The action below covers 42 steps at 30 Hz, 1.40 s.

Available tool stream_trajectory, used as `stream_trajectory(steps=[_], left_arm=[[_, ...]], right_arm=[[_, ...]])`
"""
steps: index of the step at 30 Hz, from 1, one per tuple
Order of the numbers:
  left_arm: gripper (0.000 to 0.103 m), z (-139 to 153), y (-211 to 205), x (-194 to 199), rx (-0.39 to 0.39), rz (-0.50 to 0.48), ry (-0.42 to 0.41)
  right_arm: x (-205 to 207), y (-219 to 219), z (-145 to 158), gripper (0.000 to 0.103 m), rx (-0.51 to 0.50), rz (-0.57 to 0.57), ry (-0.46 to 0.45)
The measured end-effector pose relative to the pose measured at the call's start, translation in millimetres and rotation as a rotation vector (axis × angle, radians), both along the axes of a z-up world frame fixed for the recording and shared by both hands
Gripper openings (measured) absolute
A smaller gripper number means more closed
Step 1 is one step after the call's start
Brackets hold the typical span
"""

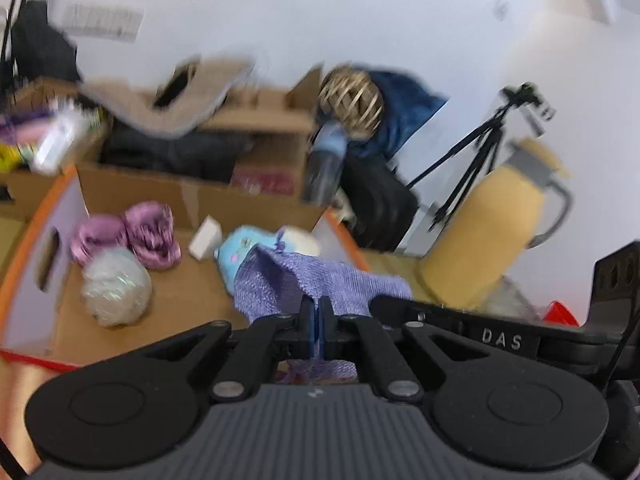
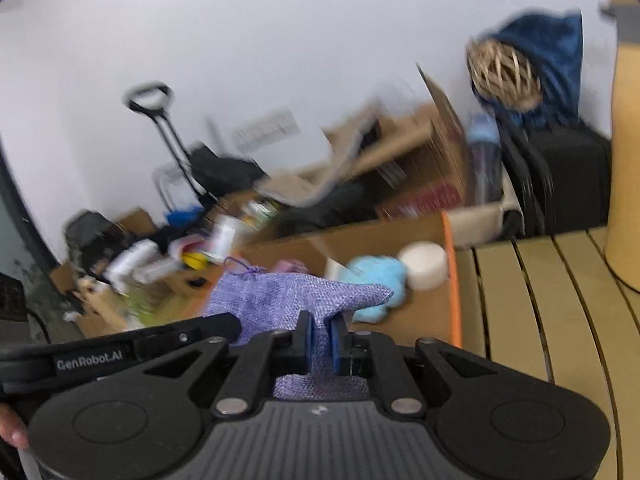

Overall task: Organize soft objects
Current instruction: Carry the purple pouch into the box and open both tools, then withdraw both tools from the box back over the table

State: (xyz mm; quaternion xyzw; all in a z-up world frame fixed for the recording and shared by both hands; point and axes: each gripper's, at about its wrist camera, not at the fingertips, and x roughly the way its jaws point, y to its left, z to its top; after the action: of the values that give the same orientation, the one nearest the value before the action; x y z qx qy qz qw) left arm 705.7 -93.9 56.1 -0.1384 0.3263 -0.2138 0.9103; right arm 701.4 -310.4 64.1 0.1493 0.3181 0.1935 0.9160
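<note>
Both grippers hold one lilac woven drawstring pouch (image 1: 308, 280) above an orange-edged cardboard box (image 1: 188, 296). My left gripper (image 1: 319, 312) is shut on one edge of it. My right gripper (image 2: 321, 326) is shut on the pouch (image 2: 288, 292) at another edge. In the box lie a blue plush toy (image 1: 240, 246), a white mesh puff (image 1: 116, 286), pink-purple satin scrunchies (image 1: 132, 234), a small white block (image 1: 206, 238) and a white round pad (image 2: 424, 266). The plush also shows in the right wrist view (image 2: 374, 276).
A yellow jug (image 1: 496, 224) stands on the slatted table (image 2: 532, 292) to the right of the box. Behind are open cardboard boxes (image 1: 224, 160), a water bottle (image 1: 326, 160), a wicker ball (image 1: 352, 102), a blue cloth, a tripod (image 1: 480, 148) and floor clutter.
</note>
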Motion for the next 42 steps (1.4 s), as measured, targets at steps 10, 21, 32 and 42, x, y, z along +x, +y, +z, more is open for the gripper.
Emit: stream_trajectory(steps=[10,21,32,42], left_arm=[[0.042,-41.5,-3.9,24.9,0.095,0.048,0.057],[0.077,43.7,17.0,-87.8,0.176,0.028,-0.226],[0.094,41.9,68.3,-250.0,0.322,0.088,-0.44],[0.097,4.5,108.9,-355.4,0.276,0.234,-0.356]], right_arm=[[52.0,24.2,-44.4,0.026,-0.297,-0.05,0.067],[-24.0,16.2,30.5,0.058,-0.25,-0.056,-0.094],[-183.2,21.9,31.9,0.072,-0.13,0.024,-0.206],[-308.2,37.3,0.6,0.078,-0.142,0.0,-0.24]])
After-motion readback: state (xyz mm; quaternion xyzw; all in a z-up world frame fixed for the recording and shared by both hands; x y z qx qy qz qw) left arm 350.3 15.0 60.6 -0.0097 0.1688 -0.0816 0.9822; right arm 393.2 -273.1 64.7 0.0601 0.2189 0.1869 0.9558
